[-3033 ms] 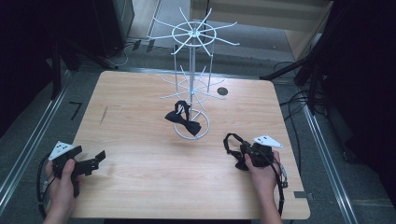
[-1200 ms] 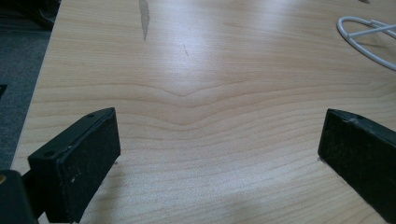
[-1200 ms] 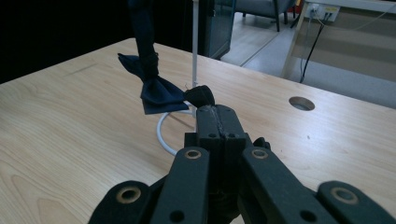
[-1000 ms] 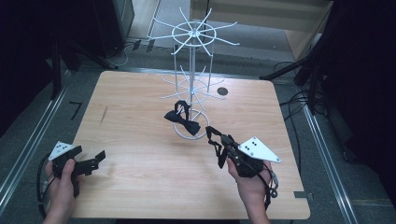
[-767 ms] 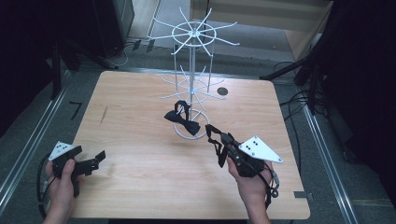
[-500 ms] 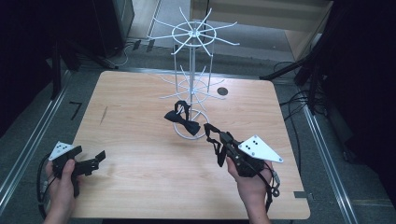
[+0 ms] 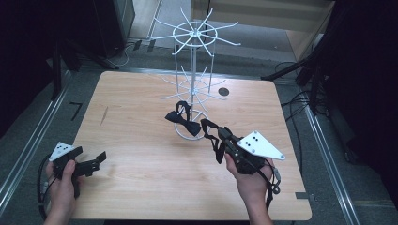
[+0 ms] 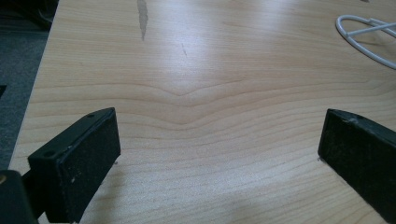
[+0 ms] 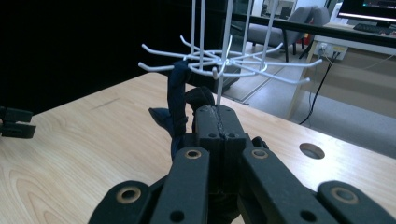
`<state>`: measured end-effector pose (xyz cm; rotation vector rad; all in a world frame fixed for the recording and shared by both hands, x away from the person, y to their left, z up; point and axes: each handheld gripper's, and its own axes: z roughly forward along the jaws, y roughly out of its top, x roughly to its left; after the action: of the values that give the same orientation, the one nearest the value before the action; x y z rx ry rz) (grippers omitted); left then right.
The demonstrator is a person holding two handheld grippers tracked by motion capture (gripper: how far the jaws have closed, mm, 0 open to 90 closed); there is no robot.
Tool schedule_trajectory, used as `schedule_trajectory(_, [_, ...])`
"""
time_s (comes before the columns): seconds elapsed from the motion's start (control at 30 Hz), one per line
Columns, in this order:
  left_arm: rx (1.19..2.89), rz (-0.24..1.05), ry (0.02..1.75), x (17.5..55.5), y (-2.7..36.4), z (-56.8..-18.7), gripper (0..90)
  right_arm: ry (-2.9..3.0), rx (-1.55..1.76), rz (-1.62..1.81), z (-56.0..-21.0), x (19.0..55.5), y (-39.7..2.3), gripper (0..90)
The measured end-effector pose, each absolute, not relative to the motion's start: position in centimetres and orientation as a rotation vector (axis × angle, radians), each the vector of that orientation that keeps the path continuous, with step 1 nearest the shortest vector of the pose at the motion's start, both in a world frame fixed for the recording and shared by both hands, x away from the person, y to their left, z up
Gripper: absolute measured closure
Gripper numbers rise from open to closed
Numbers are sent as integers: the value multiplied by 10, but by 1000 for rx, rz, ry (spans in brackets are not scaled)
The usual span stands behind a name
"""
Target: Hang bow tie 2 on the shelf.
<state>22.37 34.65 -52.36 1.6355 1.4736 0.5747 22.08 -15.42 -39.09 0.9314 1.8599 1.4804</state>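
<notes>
My right claw (image 9: 217, 122) is pinched shut, nothing visibly between its pads. The black bow tie (image 9: 180, 105) drapes just past its tips on the white wire rack (image 9: 224, 58). Pushing on, I could knock the tie off or snag a prong.

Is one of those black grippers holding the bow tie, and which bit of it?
It cannot be told. The right gripper is shut beside the bow tie, whose strap hangs from the rack. The left gripper is open, holding nothing.
</notes>
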Motion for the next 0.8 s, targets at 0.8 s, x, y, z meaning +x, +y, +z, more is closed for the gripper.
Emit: schedule_trajectory(0.8, [1639, 573, 1471, 224, 347, -523, 0, 1838, 890, 1499, -370, 239, -144, 900])
